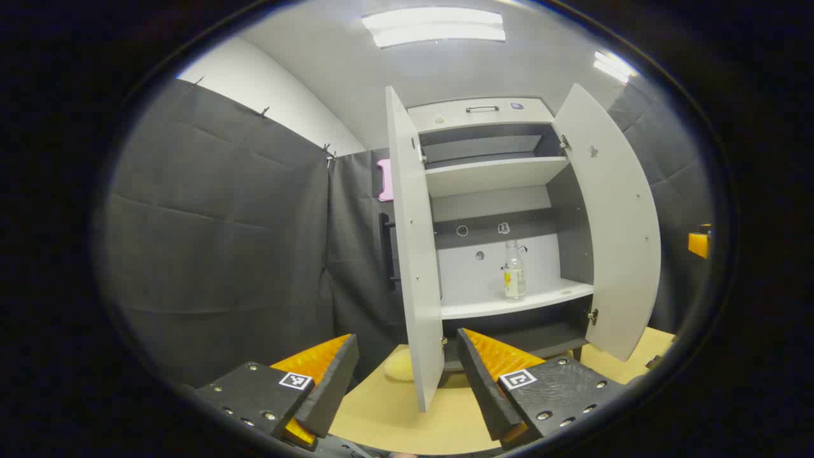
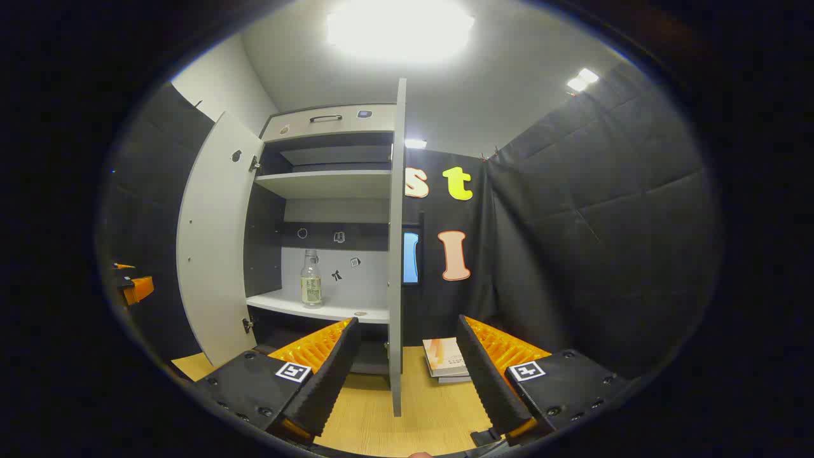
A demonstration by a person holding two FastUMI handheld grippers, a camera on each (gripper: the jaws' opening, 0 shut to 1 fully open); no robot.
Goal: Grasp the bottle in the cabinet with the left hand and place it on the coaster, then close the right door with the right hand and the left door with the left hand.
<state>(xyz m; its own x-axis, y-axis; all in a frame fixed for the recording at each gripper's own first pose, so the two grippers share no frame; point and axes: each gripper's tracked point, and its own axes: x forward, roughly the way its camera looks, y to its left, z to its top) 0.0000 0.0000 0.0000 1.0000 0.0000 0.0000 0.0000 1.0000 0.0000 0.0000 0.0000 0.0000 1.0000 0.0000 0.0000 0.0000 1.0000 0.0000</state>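
Observation:
A clear bottle point(image 1: 514, 270) with a pale label stands upright on the lower shelf point(image 1: 515, 304) of the open white cabinet point(image 1: 483, 117). In the right gripper view the bottle point(image 2: 311, 280) stands toward the left of that shelf. Both doors are swung wide: the left door point(image 1: 413, 254) and the right door point(image 1: 620, 222). A pale round coaster point(image 1: 399, 366) lies on the table by the left door's foot. My left gripper point(image 1: 407, 375) is open, low and well short of the cabinet. My right gripper point(image 2: 407, 375) is open too, with the right door point(image 2: 397, 254) edge-on ahead of it.
The wooden table point(image 1: 394, 420) runs under the cabinet. A small stack of books point(image 2: 448, 366) lies on it right of the right door. The other gripper point(image 1: 699, 242) shows at the far right edge, and the left one point(image 2: 133, 286) at the far left edge.

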